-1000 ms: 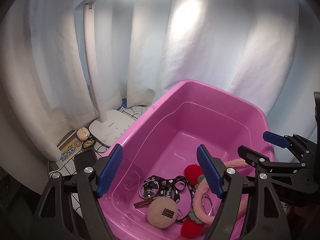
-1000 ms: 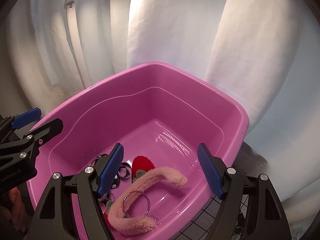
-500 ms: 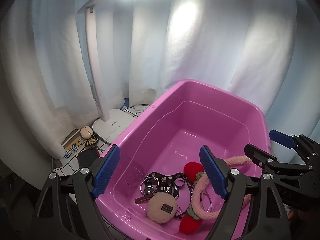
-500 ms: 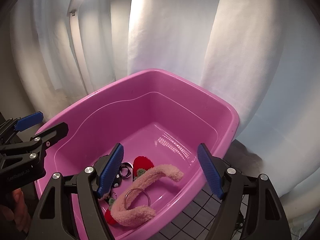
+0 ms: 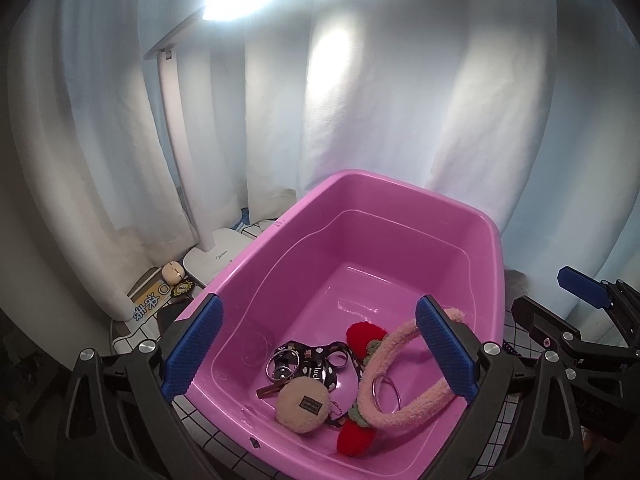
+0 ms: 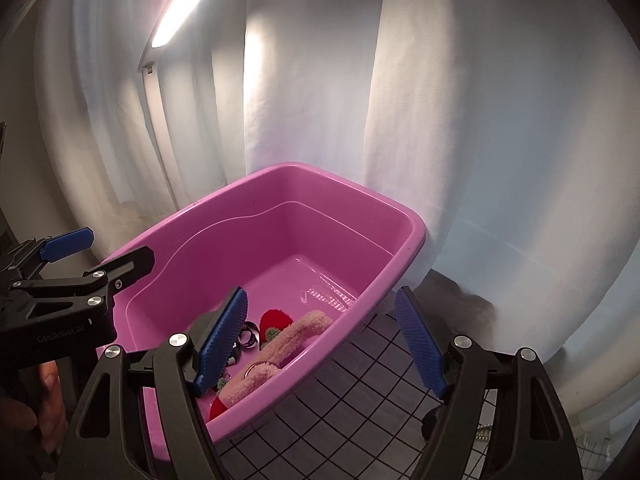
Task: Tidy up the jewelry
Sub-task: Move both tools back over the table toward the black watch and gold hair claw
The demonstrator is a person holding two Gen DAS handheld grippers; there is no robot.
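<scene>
A pink plastic bin (image 5: 360, 184) stands on a gridded surface; it also shows in the right wrist view (image 6: 280, 172). In its near end lie a fuzzy pink headband (image 5: 404, 372), a metal ring (image 5: 386, 388), a red strawberry plush (image 5: 356, 436), a beige pompom (image 5: 302, 402) and a black patterned strap with keyrings (image 5: 308, 360). The headband shows in the right wrist view (image 6: 280, 348) too. My left gripper (image 5: 320, 348) is open and empty above the bin's near end. My right gripper (image 6: 320, 348) is open and empty over the bin's right rim.
White curtains (image 5: 360, 100) hang behind the bin. A white desk lamp (image 5: 216, 256) stands left of it, beside a small beige item (image 5: 173, 272), a printed card (image 5: 150, 300) and a dark object (image 5: 170, 312). Gridded tabletop (image 6: 360, 400) lies right of the bin.
Both grippers have drawn back and up from the bin, which looks smaller and farther. The right one has shifted to the right, over the rim. The items in the bin have not moved.
</scene>
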